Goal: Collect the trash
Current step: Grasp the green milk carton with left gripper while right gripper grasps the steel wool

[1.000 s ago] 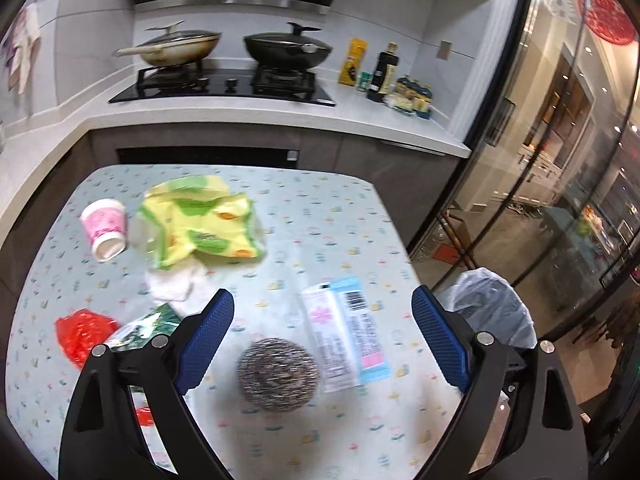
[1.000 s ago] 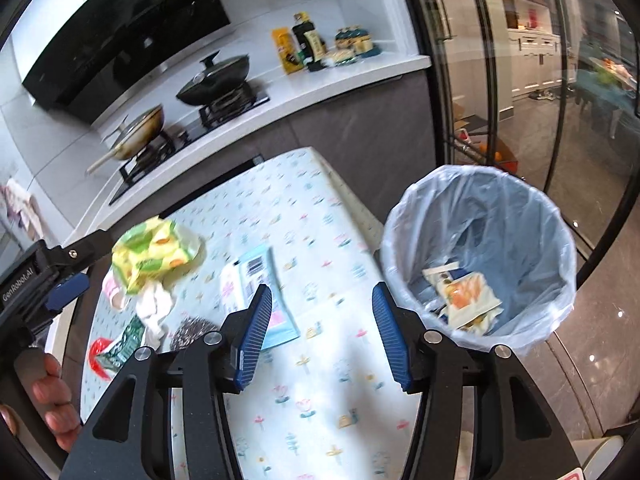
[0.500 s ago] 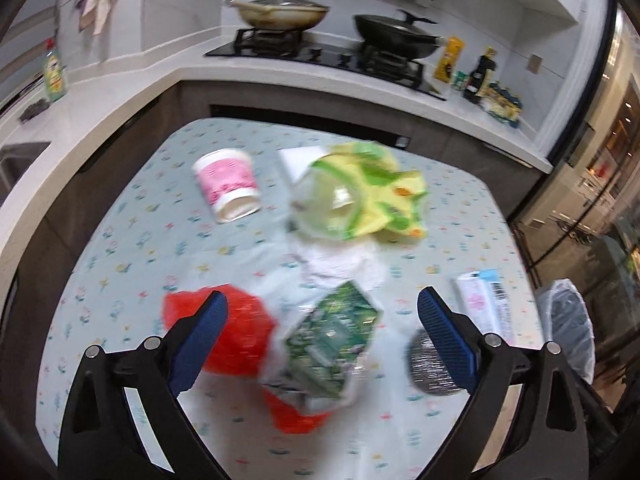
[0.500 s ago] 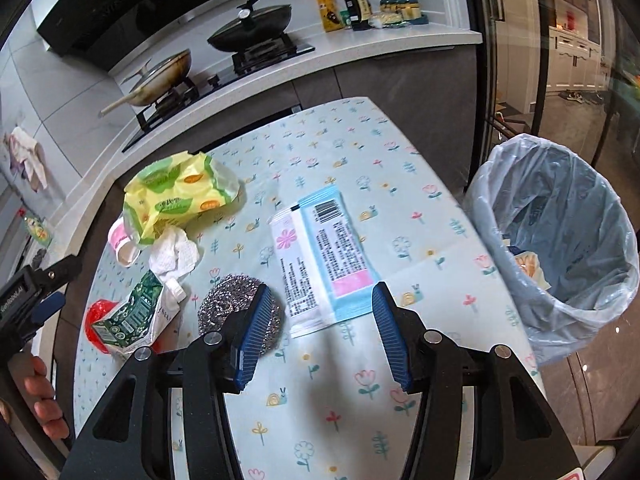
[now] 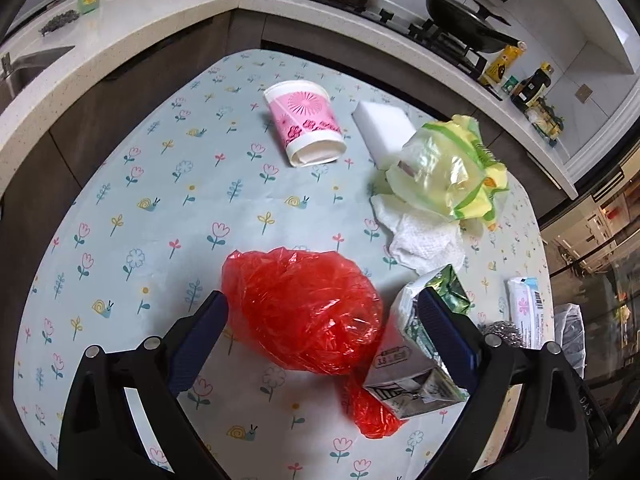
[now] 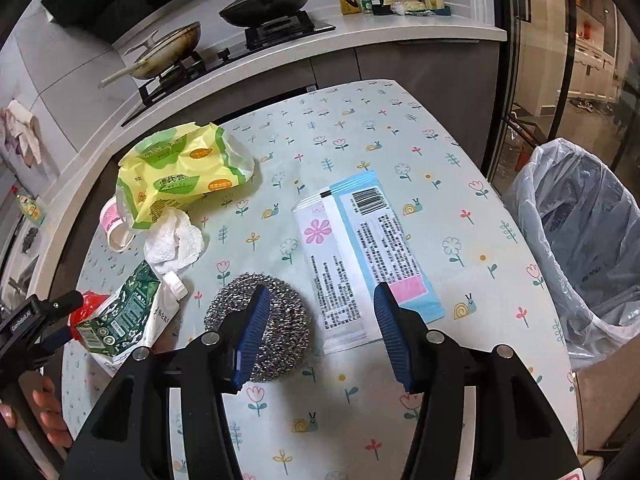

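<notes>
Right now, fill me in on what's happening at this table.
A person with tongs in each hand is clearing litter off the flowered table. The left tongs stand wide around a crumpled red plastic bag, not gripping it. The right tongs are opening above the steel scourer and a flat blue-and-white packet, holding nothing. The lined bin waits beside the table.

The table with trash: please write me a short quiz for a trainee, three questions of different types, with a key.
1. True or false: the pink cup stands upright on the table.
2. Which item lies between the fingers of the left tool? A) steel scourer B) red plastic bag C) white sponge
3. Fill in: the bin beside the table is lined with a ____ bag.

Key:
1. False; it lies on its side.
2. B, the red plastic bag.
3. Clear plastic.
</notes>
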A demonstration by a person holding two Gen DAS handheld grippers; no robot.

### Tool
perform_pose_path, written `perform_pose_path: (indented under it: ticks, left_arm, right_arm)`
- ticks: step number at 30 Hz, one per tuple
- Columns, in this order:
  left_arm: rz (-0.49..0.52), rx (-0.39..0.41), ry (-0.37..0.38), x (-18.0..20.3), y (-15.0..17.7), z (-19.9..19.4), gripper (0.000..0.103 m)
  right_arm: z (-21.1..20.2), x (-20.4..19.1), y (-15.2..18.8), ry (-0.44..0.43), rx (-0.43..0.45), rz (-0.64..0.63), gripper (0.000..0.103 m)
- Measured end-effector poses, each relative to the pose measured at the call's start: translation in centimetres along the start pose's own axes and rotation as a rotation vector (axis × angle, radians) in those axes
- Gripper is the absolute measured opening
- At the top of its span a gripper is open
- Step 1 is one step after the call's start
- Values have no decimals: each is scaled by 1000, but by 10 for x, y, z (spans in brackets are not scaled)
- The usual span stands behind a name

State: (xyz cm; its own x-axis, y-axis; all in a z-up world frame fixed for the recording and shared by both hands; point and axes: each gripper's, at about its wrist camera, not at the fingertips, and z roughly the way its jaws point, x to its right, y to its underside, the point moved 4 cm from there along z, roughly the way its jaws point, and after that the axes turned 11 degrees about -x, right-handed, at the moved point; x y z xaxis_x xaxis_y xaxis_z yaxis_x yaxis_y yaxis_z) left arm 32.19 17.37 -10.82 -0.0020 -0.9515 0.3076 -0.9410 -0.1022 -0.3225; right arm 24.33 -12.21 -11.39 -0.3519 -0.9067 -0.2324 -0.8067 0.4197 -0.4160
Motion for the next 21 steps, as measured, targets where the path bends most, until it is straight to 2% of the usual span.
perform_pose_path:
  ticks: [2, 7, 12, 21]
  left_arm:
    - [27, 5, 10, 8, 3, -3, 91]
    - [127, 8, 42, 34, 19, -9, 91]
    - [239, 15, 16, 50, 36, -6, 91]
    - [250, -31, 13, 56, 43, 17, 91]
  right_arm:
    - [2, -11, 3, -22, -7, -14, 64]
    - [21, -39, 13, -16, -46, -96, 65]
    - [40, -46, 16, 29, -58, -121, 71]
    - [52, -47, 18, 46, -47, -136, 75]
